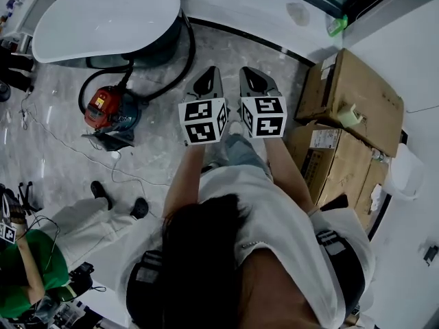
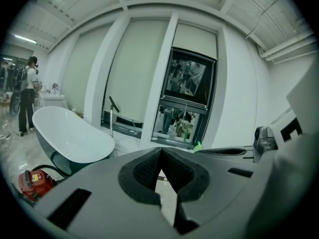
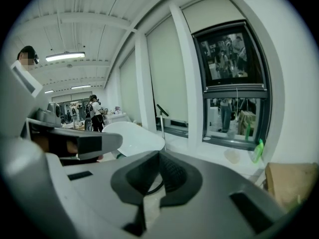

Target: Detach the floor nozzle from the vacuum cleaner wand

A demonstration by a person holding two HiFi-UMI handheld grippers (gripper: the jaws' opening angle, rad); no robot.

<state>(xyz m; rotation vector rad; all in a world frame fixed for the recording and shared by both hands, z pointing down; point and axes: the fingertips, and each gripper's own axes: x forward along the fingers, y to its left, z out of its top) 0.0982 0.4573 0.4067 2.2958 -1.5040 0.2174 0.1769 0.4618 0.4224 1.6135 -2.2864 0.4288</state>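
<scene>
Head view, left hand-held gripper (image 1: 208, 74), right hand-held gripper (image 1: 252, 74), both closed, rounded red vacuum (image 1: 110, 108)

We see a glossy white bathtub (image 1: 103, 19), a shiny red plastic vacuum cleaner (image 1: 104, 108) and a smooth stone-look floor (image 1: 68, 166). The boxes (image 1: 360, 91) are matt brown cardboard.

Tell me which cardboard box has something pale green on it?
The biggest cardboard box, topmost in the head view; only it carries the pale green item.
</scene>
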